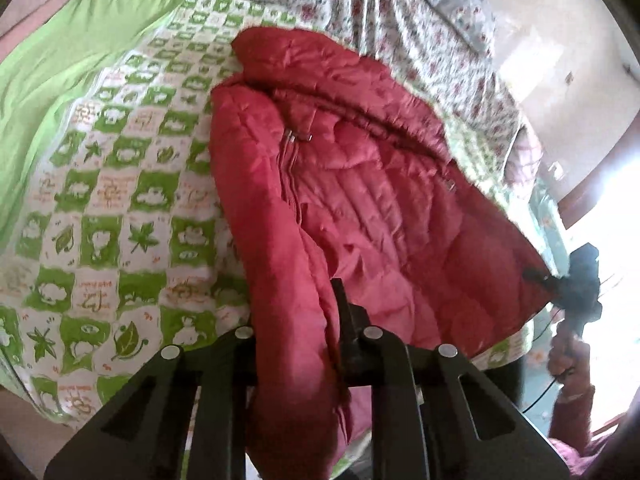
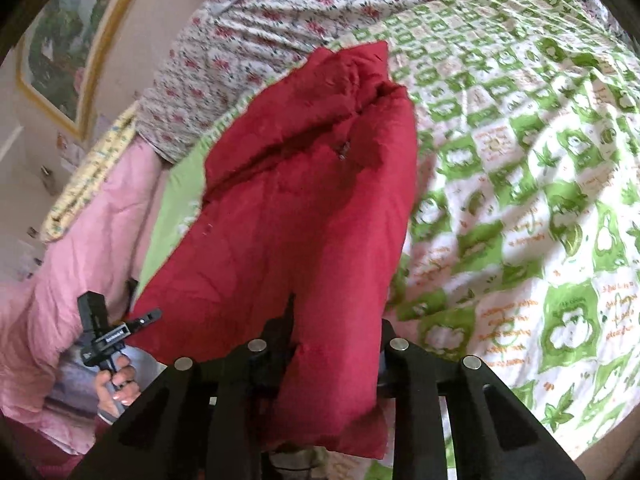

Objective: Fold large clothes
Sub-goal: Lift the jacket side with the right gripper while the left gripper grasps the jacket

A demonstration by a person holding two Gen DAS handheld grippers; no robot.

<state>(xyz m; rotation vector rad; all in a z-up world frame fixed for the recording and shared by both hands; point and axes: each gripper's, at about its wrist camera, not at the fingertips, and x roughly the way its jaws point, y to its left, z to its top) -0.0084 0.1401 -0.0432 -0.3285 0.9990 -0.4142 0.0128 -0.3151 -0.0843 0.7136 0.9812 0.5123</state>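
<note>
Both grippers, left gripper (image 1: 316,344) and right gripper (image 2: 320,344), clamp the red quilted puffer jacket (image 1: 360,184) hem at the edge of the green-and-white checked bedspread (image 1: 120,184); open bedspread lies beyond.

The red quilted puffer jacket (image 1: 360,184) lies spread on the green-and-white checked quilt (image 1: 120,184), which covers the bed. Behind the quilt lies the floral-print sheet (image 1: 400,12), up against the wall with the gilt-framed picture (image 2: 68,52). In the right wrist view a pink blanket (image 2: 80,240) lies left of the jacket. The left gripper (image 1: 304,320) sits at the jacket's near hem, fabric between its fingers; the right gripper (image 2: 332,336) sits further right along that hem.
</note>
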